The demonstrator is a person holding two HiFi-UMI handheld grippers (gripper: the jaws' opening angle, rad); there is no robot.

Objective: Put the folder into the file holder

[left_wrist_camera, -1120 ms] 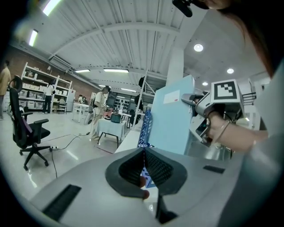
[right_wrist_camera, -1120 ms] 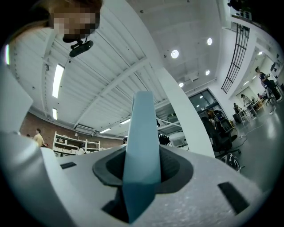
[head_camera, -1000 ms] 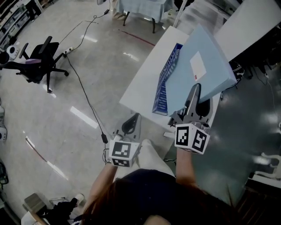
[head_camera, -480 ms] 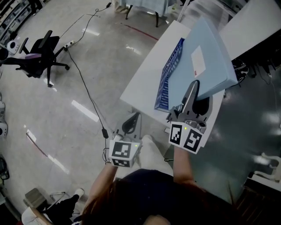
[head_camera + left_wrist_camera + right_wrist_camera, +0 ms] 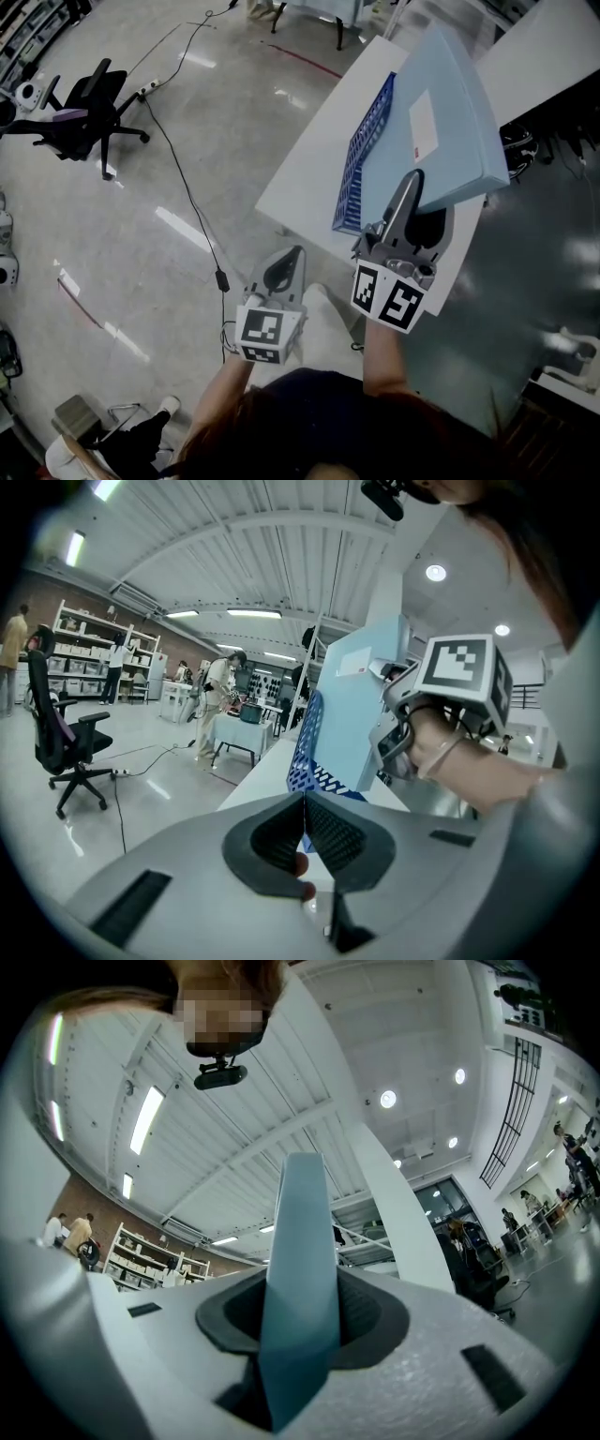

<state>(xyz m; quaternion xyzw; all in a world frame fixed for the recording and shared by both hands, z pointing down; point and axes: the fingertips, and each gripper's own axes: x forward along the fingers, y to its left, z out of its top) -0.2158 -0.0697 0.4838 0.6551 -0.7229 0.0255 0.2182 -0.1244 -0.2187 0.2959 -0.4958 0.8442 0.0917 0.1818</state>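
A thick light-blue folder (image 5: 441, 122) with a white label is held up on edge over the white table (image 5: 314, 164), leaning against the blue perforated file holder (image 5: 364, 155) standing there. My right gripper (image 5: 412, 192) is shut on the folder's near lower edge; in the right gripper view the folder's spine (image 5: 298, 1279) rises between the two pads. My left gripper (image 5: 286, 269) hangs lower, off the table's near edge, jaws closed together with nothing in them. Its own view shows the file holder (image 5: 309, 752), the folder (image 5: 361, 700) and my right hand ahead.
A black office chair (image 5: 80, 117) stands far left on the glossy floor, with a cable (image 5: 183, 178) running across the floor toward me. Another white table (image 5: 553, 52) sits at the top right. People and shelving fill the background in the left gripper view.
The folder and right gripper have shifted slightly, tilting a bit more upright by the file holder. The left gripper has dropped a little and moved rightward.
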